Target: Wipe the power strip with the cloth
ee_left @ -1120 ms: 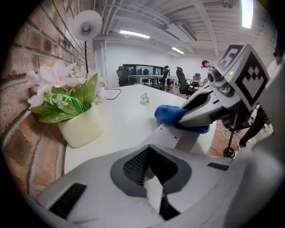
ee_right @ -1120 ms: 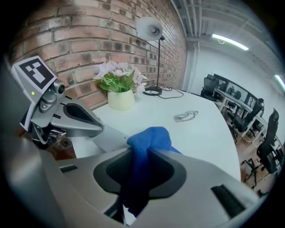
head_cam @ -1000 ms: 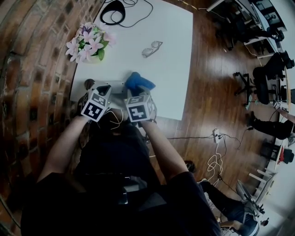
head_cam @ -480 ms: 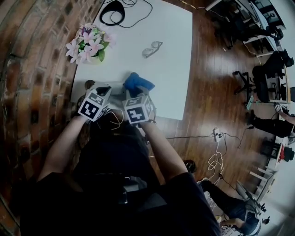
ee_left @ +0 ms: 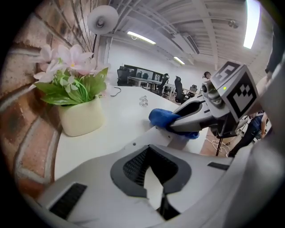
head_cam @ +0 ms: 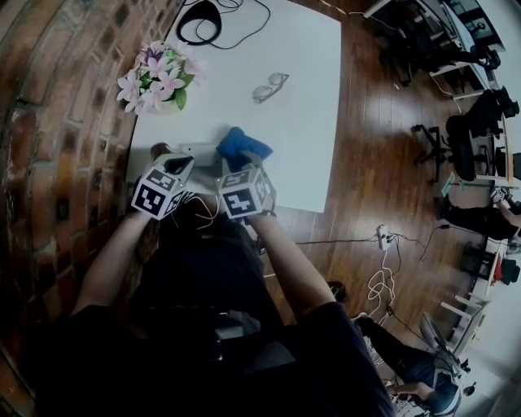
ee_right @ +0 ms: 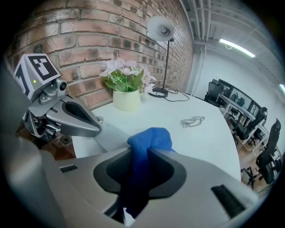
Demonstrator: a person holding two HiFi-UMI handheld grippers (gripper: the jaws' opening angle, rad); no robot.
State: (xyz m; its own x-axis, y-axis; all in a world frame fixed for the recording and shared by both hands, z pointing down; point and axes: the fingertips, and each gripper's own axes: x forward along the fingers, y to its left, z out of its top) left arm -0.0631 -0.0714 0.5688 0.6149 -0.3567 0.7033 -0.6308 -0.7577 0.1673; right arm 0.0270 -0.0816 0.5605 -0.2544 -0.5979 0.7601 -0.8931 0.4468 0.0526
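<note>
A white power strip [head_cam: 198,150] lies near the table's front edge. My right gripper [head_cam: 237,164] is shut on a blue cloth [head_cam: 238,143], which bulges out past its jaws [ee_right: 149,139] and rests on the strip's right part [ee_right: 113,133]. My left gripper [head_cam: 180,161] is shut, its tips down at the strip's left end [ee_left: 162,135]; I cannot see anything clamped between them. In the left gripper view the right gripper [ee_left: 189,122] presses the cloth [ee_left: 162,118] onto the strip. In the right gripper view the left gripper [ee_right: 75,119] sits just to the left.
A cream pot of pink flowers [head_cam: 155,79] stands at the table's left by the brick wall. Glasses [head_cam: 269,85] lie mid-table, and a black lamp base with cable [head_cam: 201,20] sits at the far end. Wooden floor with cables [head_cam: 378,269] runs along the right.
The left gripper has rolled a little, and its marker cube has shifted slightly down and left. The right gripper and the cloth have stayed nearly still.
</note>
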